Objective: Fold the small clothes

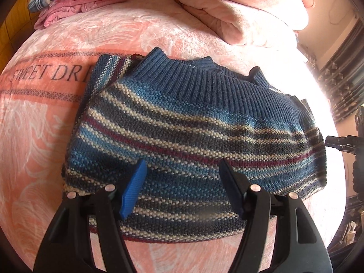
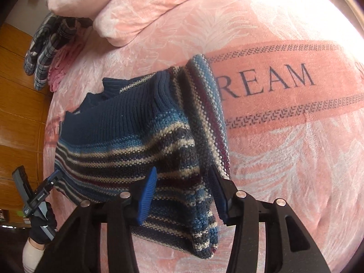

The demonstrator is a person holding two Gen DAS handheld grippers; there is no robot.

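A blue knitted sweater (image 1: 182,122) with cream and maroon stripes lies folded on a pink blanket (image 1: 45,136), its ribbed collar at the far side. My left gripper (image 1: 183,163) hovers open over the sweater's near edge, blue pads wide apart and nothing pinched between them. In the right wrist view the same sweater (image 2: 136,136) lies with one folded side along its right. My right gripper (image 2: 183,169) stands open over that near corner. The left gripper (image 2: 38,195), held by a gloved hand, shows at the sweater's left side.
A stack of folded pink and plaid clothes (image 1: 86,0) sits at the far left of the bed. A rolled pink quilt (image 1: 238,11) lies at the far side. Wooden panelling (image 2: 18,113) runs beside the bed. The blanket bears printed letters (image 2: 266,79).
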